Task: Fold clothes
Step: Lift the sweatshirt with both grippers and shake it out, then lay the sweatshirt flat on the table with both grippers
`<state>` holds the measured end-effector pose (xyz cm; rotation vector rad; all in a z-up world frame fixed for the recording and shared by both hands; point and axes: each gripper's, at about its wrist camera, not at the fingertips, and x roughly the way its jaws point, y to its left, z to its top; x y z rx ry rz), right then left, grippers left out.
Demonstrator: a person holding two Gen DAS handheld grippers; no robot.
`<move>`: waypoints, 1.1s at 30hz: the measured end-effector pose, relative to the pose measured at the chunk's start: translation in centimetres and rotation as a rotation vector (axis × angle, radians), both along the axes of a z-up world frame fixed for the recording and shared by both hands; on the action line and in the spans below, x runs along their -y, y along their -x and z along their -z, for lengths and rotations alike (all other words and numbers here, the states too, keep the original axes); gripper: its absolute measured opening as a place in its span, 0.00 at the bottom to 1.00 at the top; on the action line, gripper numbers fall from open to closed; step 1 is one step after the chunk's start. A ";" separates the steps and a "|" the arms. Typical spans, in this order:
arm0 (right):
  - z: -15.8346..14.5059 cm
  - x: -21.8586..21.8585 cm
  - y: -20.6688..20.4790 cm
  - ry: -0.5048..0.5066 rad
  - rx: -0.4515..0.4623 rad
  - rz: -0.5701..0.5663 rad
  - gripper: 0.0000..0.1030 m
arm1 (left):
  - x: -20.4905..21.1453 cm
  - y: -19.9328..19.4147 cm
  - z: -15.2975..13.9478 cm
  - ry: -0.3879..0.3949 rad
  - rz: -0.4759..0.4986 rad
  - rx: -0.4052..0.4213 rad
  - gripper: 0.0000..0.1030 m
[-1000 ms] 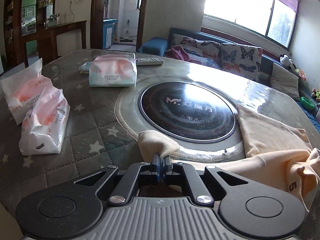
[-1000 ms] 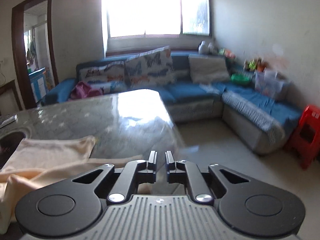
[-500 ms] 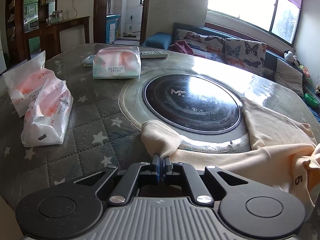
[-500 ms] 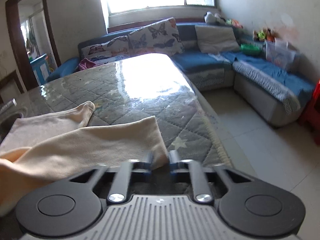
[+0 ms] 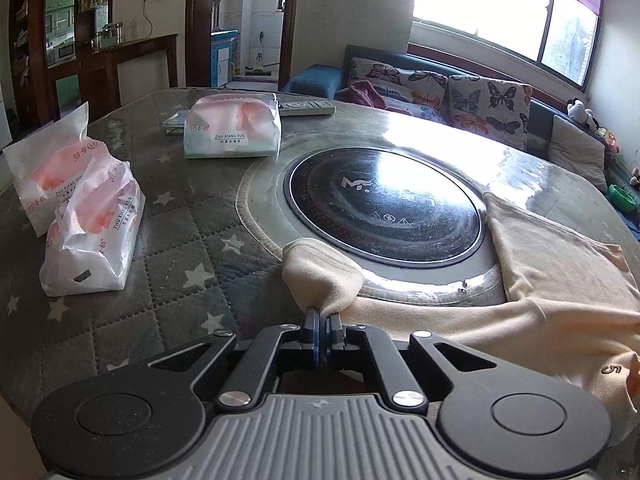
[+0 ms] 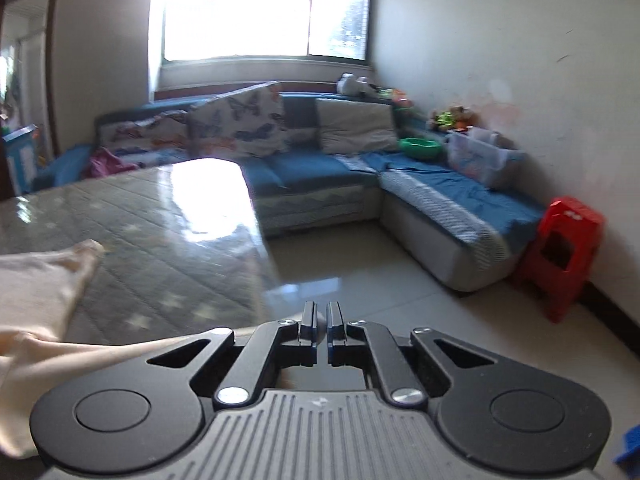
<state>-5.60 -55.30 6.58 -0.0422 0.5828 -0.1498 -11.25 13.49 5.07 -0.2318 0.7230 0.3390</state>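
the folding has barely begun. the cream shirt (image 5: 560, 320) lies spread and rumpled across the near right part of the worktop (image 5: 192, 240), beside the black round hob, no neat fold yet. the left tool (image 5: 322, 320) is clamped on a sleeve end. the right tool (image 6: 321, 316) has its jaws together at the shirt's other edge; whether cloth is caught i cannot tell.

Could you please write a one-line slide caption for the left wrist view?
Left hand-held gripper shut on a cream garment's sleeve beside the round cooktop.
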 end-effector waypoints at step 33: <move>-2.2 -22.0 5.8 -0.147 -0.213 -1.017 0.29 | 15.1 -1.8 -1.4 0.002 0.771 0.068 0.35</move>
